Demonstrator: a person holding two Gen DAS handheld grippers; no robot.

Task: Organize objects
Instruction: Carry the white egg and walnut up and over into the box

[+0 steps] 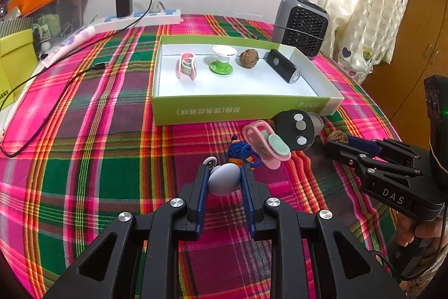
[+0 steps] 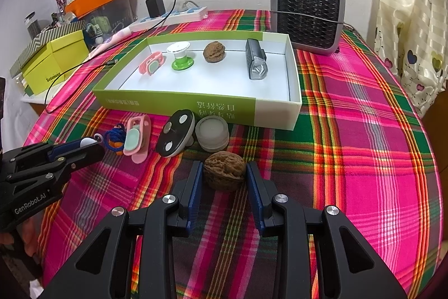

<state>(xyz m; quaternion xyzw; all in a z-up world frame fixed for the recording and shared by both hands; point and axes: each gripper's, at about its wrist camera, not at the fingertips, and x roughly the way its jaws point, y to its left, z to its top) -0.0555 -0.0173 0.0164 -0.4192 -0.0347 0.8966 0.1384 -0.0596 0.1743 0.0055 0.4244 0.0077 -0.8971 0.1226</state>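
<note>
Your left gripper (image 1: 224, 173) is clamped on a small grey-blue egg-shaped charm (image 1: 224, 182): both blue pads press its sides, and it sits near the fingertips rather than deep in the jaws. Just past those fingertips lies the charm's blue knotted cord (image 1: 240, 152) with a bit of orange under it (whether the cord is tied to the charm you cannot tell from here). Beyond and to the right of the tips rest a pink clip with a mint pad (image 1: 266, 146) and a black oval piece with three white discs (image 1: 297, 133), touching each other on the plaid tablecloth (image 1: 84, 159).

Your right gripper (image 2: 224, 173) has its jaws closed on a walnut (image 2: 224, 173), a pad against each side, the nut at the fingertips and resting on the cloth. Straight ahead of the tips, just beyond the walnut, stands a translucent white cap (image 2: 212, 133).

Farther ahead of both grippers is the green-sided box (image 2: 179, 104). Inside it, in a row along the far wall, are a second pink clip (image 2: 152, 65), a green-and-white spool (image 2: 180, 54), another walnut (image 2: 214, 51) and a dark flashlight (image 2: 255, 63), well apart from either pair of jaws.
</note>
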